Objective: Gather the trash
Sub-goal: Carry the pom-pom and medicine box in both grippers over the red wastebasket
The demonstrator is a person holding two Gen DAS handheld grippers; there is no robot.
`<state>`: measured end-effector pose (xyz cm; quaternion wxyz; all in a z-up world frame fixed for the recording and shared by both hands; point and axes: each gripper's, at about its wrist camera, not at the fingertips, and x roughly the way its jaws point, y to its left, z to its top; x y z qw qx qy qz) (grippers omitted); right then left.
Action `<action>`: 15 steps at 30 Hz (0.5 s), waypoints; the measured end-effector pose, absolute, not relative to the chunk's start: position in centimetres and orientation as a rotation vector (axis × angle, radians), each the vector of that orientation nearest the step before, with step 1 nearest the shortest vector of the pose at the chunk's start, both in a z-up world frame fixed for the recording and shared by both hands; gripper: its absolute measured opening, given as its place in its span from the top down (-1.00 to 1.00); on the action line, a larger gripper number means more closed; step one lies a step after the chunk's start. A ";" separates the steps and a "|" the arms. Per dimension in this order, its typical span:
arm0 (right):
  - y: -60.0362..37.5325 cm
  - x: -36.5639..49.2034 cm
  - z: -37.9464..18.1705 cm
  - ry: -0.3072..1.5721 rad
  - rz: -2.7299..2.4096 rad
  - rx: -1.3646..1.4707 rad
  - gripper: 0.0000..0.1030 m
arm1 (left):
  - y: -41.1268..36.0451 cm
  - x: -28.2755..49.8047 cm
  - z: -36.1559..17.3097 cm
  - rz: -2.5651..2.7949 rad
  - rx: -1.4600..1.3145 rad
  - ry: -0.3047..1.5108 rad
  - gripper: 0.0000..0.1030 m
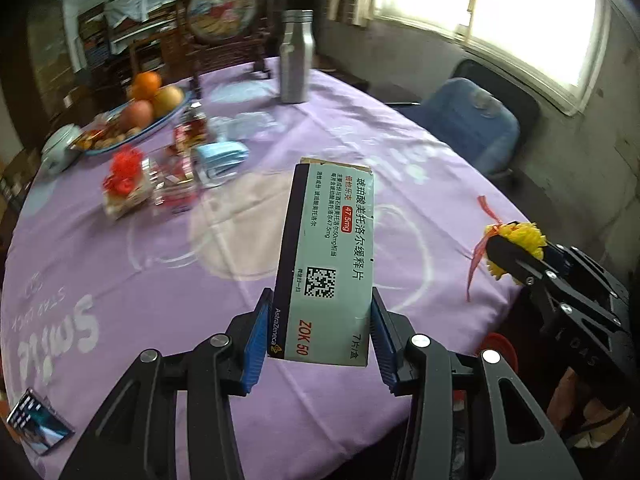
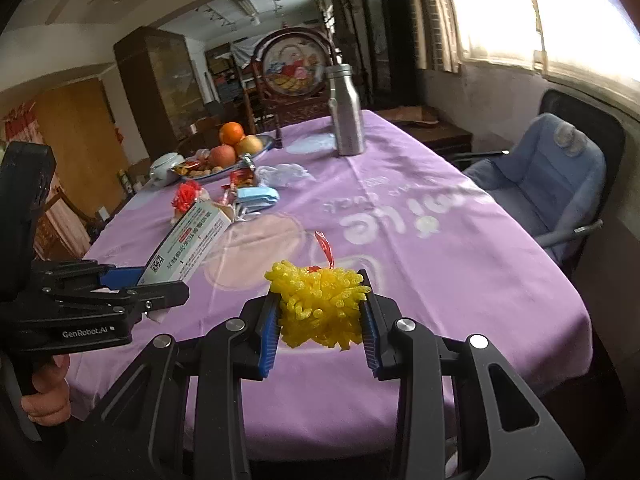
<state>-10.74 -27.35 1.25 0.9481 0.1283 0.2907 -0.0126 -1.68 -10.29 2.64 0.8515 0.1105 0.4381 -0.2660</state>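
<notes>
Blue-padded, our left gripper (image 1: 318,340) pinches a medicine box (image 1: 330,260) by its lower end, holding it upright above the purple tablecloth (image 1: 160,280); at far right our right gripper (image 1: 516,256) holds a yellow pompom (image 1: 520,236) past the table edge. From the right wrist, we see jaws (image 2: 320,320) pressed on the same pompom, red ribbon (image 2: 325,249) trailing up. Our left gripper (image 2: 160,284) sits at left, box (image 2: 192,240) angled over the cloth. Beyond, a fruit plate (image 2: 264,146) and a steel bottle (image 2: 346,112) stand.

Both wrist views look close along their fingers, downward across the same purple table (image 1: 120,280).
</notes>
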 end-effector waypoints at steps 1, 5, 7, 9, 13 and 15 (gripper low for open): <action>-28.0 -11.4 0.9 0.593 -0.036 0.271 0.30 | -10.8 -2.0 2.6 -0.576 0.240 0.922 0.11; -30.2 -13.5 -0.3 0.609 -0.081 0.314 0.30 | -13.6 -3.2 2.0 -0.645 0.289 0.936 0.11; -32.0 -15.1 -1.3 0.621 -0.118 0.351 0.30 | -15.5 -4.4 1.6 -0.691 0.324 0.935 0.11; -33.3 -16.2 -2.2 0.634 -0.150 0.373 0.30 | -17.0 -5.5 1.3 -0.729 0.359 0.932 0.11; -36.7 -18.9 -3.9 0.666 -0.247 0.414 0.30 | -20.5 -8.0 0.4 -0.819 0.430 0.940 0.11; -38.1 -20.1 -4.6 0.678 -0.287 0.436 0.30 | -22.4 -9.6 -0.1 -0.862 0.478 0.936 0.11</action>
